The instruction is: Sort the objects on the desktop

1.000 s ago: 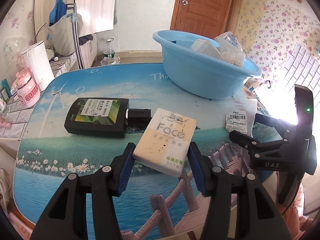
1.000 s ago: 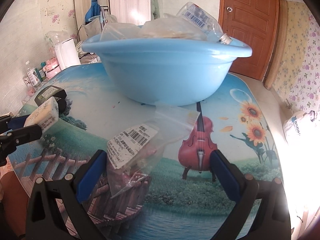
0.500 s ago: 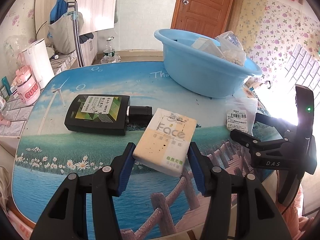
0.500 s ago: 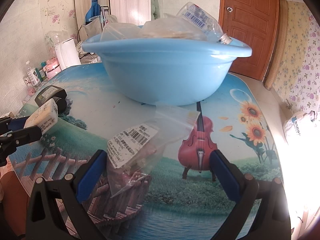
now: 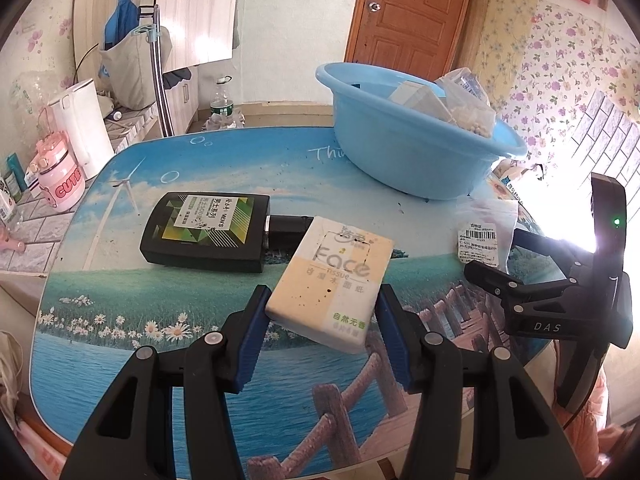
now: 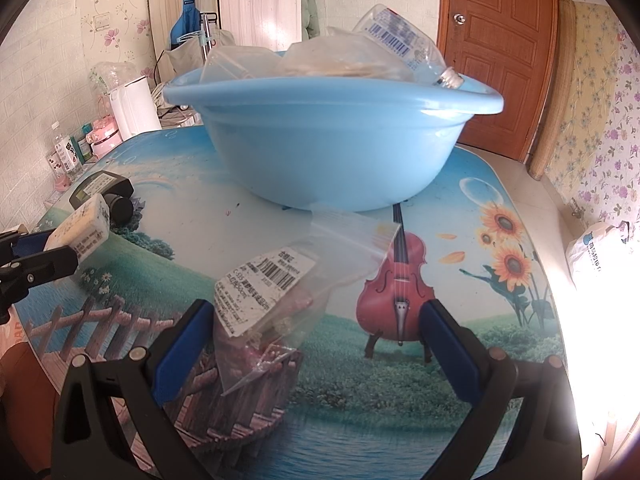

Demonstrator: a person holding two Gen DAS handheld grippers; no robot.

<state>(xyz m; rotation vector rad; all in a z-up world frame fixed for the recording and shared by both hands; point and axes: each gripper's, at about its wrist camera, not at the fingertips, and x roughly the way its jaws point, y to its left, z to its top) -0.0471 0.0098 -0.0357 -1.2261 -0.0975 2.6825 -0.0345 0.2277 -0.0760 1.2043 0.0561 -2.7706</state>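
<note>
My left gripper (image 5: 320,320) is shut on a cream "Face" tissue pack (image 5: 332,280) and holds it above the table. A black bottle (image 5: 206,232) lies on the table just beyond it. The blue basin (image 5: 404,152) with bags and a box stands at the back right. My right gripper (image 6: 312,344) is open around a clear labelled plastic bag (image 6: 276,300) lying on the table, in front of the basin (image 6: 332,148). The tissue pack (image 6: 82,226) and the left gripper show at the left edge of the right wrist view.
A white kettle (image 5: 82,128) and a pink cup (image 5: 60,176) stand on a counter left of the table. The picture-printed table (image 5: 200,360) ends near both grippers. A brown door (image 5: 408,16) is behind the basin.
The left gripper has lifted slightly with the tissue pack. The right gripper has not moved.
</note>
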